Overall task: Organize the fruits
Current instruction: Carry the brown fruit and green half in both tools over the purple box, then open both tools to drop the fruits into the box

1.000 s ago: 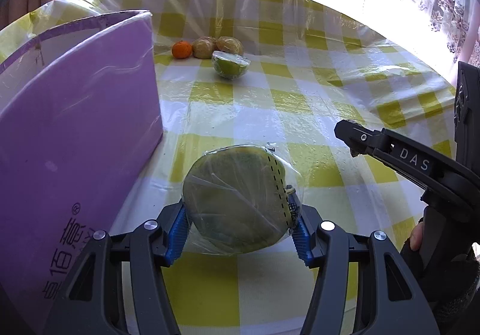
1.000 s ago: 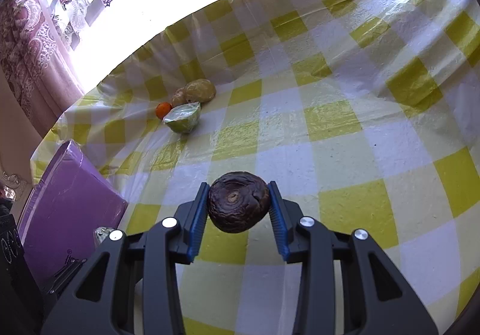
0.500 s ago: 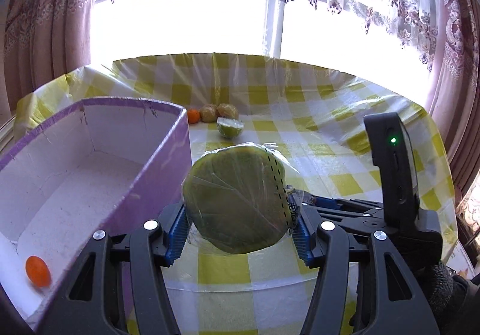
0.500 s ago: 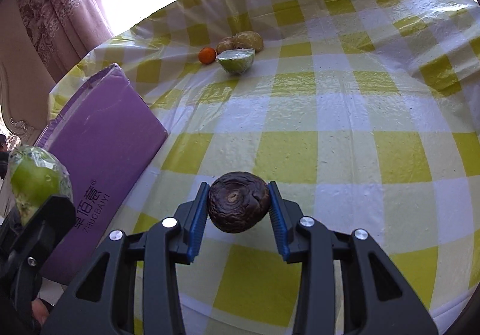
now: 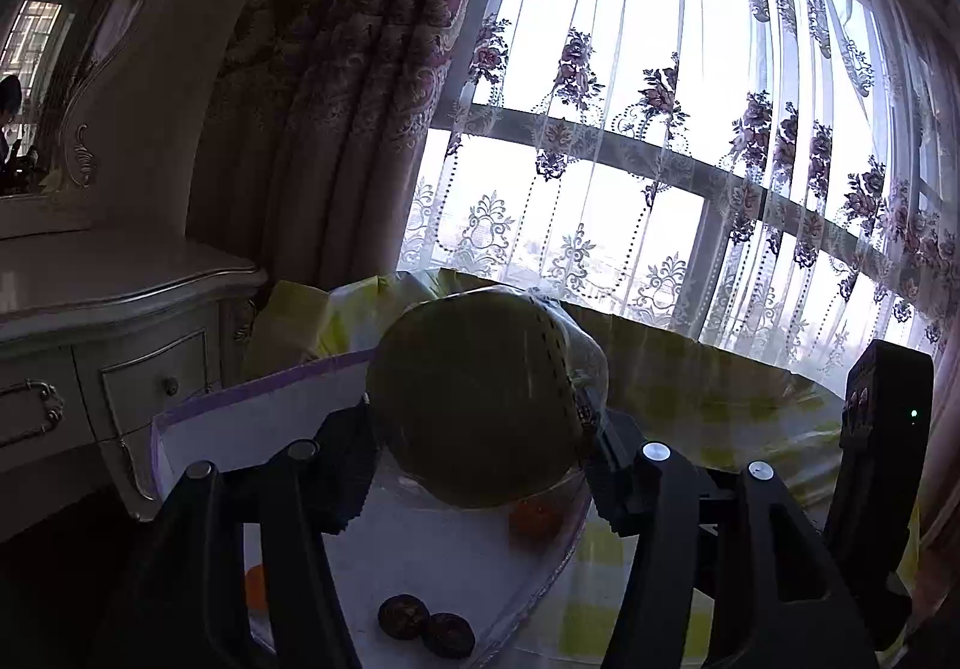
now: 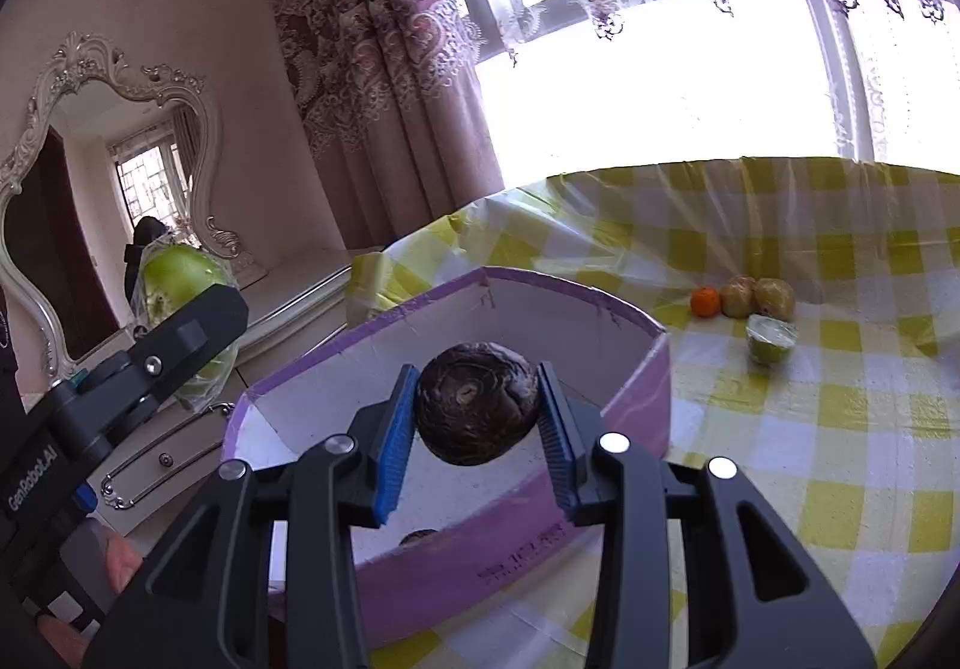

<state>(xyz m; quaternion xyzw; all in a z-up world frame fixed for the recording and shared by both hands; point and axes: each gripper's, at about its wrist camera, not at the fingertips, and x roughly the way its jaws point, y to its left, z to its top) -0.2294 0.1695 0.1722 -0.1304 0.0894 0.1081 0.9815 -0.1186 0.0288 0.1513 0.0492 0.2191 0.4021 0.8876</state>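
My left gripper (image 5: 480,465) is shut on a large green fruit half wrapped in plastic film (image 5: 474,399) and holds it up over the purple box (image 5: 252,387). Two dark round fruits (image 5: 426,627) and small orange fruits (image 5: 534,519) lie inside the box. My right gripper (image 6: 477,429) is shut on a dark brown wrinkled fruit (image 6: 476,411), held above the purple box (image 6: 630,417). The left gripper and its wrapped fruit (image 6: 180,279) show at the left of the right wrist view.
On the yellow checked tablecloth (image 6: 840,429) at the back lie an orange (image 6: 704,302), two brownish fruits (image 6: 756,297) and a wrapped green half fruit (image 6: 771,338). A white dresser (image 5: 90,321) and a mirror (image 6: 108,189) stand to the left. Curtains hang behind.
Both grippers have risen and swung left toward the box with their fruits. The views now look over the box's open top instead of down on the table.
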